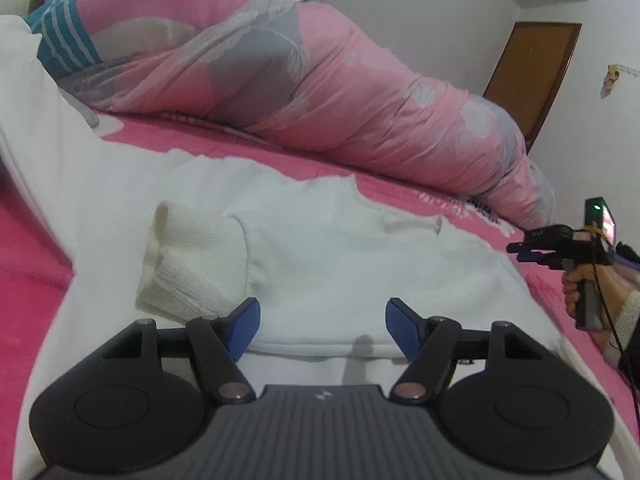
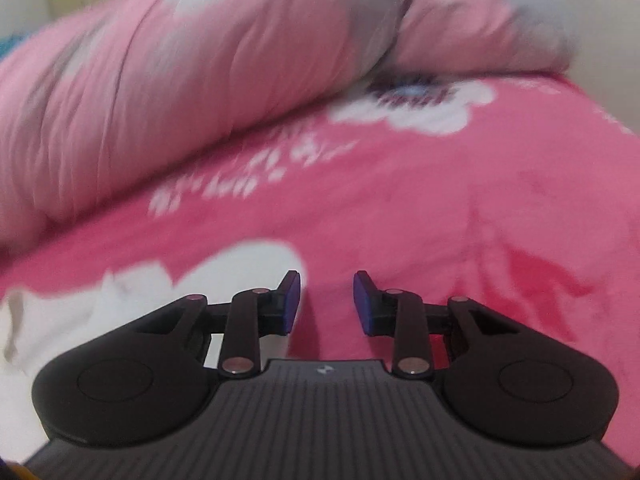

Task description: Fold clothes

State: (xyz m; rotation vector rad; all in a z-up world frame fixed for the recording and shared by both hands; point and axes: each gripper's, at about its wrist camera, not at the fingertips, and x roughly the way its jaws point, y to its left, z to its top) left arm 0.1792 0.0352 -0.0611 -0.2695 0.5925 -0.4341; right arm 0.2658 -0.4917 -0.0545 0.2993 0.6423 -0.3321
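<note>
From the left wrist view, the left gripper [image 1: 322, 326] hovers low over a white garment [image 1: 320, 248] spread on the pink bed [image 1: 32, 264]. Its blue fingers [image 1: 245, 326] stand wide apart and have hold of nothing; the garment's near hem lies just under and between them. A ribbed cuff [image 1: 192, 260] of a sleeve is folded in over the body at centre left of the frame. A rolled pink quilt [image 1: 280, 80] runs across the upper half, a brown door [image 1: 532, 76] shows at upper right. At the right edge a hand [image 1: 580, 284] carries the right gripper [image 1: 520, 250], off the cloth's right border and over pink bedding.

From the right wrist view, blurred, the right gripper [image 2: 326, 304] points at bare pink sheet; its fingers [image 2: 292, 300] are narrowly parted, with nothing between them. The white garment [image 2: 132, 292] fills only the lower left of the frame, beside the left finger.

The fold looks partly made, one sleeve in. To do the next fold cleanly, I would judge each gripper should pinch a hem corner through all layers, the right one first shifting left onto the cloth and opening enough to take the edge, then both lift evenly so the hem stays straight.
</note>
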